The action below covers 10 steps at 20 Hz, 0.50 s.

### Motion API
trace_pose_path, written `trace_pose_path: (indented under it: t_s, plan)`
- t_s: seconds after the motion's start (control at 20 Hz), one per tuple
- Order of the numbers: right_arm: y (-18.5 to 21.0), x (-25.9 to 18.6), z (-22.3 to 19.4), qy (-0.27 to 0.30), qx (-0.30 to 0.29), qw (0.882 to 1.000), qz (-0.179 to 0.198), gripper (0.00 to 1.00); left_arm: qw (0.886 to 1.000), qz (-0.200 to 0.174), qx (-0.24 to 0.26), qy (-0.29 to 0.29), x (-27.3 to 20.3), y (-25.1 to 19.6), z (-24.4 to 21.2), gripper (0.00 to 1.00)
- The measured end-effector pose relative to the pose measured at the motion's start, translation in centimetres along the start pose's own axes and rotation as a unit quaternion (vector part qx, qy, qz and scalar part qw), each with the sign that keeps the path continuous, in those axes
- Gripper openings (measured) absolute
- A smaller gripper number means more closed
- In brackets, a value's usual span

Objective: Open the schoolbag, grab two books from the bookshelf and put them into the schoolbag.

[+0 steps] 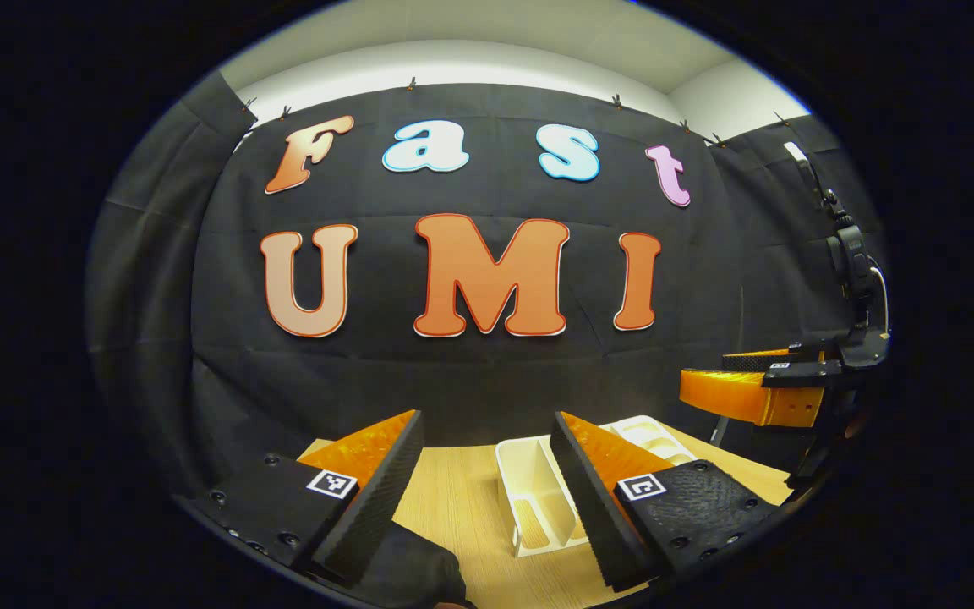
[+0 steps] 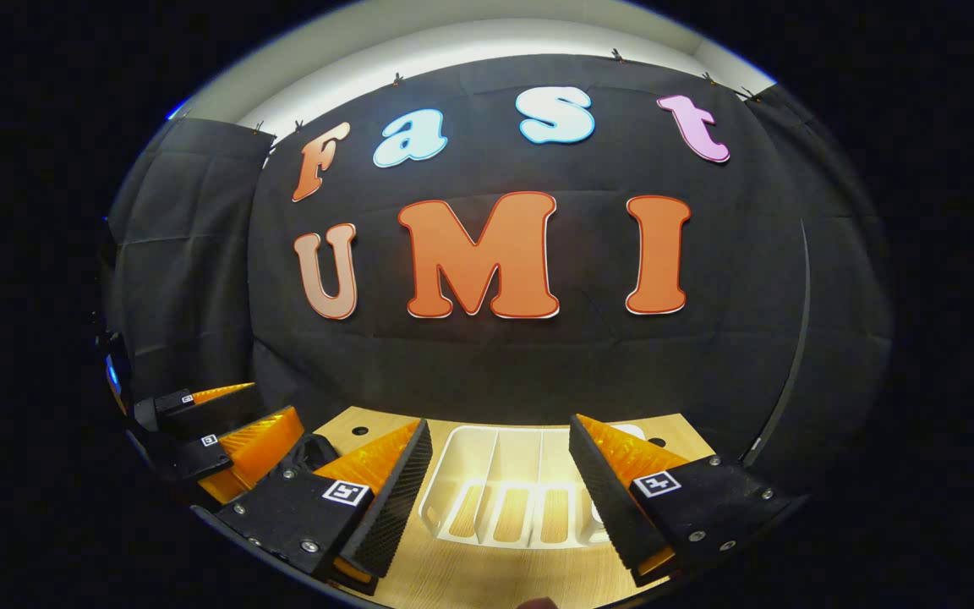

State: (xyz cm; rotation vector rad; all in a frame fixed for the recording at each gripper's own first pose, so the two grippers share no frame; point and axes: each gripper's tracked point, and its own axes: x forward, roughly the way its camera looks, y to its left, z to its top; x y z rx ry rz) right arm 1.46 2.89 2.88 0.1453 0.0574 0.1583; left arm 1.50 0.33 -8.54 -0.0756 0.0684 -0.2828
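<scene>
Bookshelf flat, dividers running away

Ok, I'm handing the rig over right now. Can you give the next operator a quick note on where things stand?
Left tongs: open, empty, above the table.
Right tongs: open, empty, facing the white bookshelf.
Bookshelf: the slots in sight hold no books.
Dark fabric under the left tongs is probably the schoolbag; I cannot tell whether it is open.
Done: unconfirmed, with no book in sight.
Left: check the bag first, then fetch any books still missing.
</scene>
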Motion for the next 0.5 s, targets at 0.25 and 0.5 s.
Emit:
trace_pose_path:
  t_s: [0.25,0.5]
  plan:
    - [1.1,-0.9,1.0,-0.007,-0.001,1.0,-0.024,0.98,1.0,-0.016,-0.01,-0.013,0.3,1.0,0.4,0.96]
    - [2.2,-2.2,2.3,-0.024,-0.028,0.999,-0.025,0.98,1.0,-0.007,-0.012,-0.021,0.5,2.0,1.1,0.96]
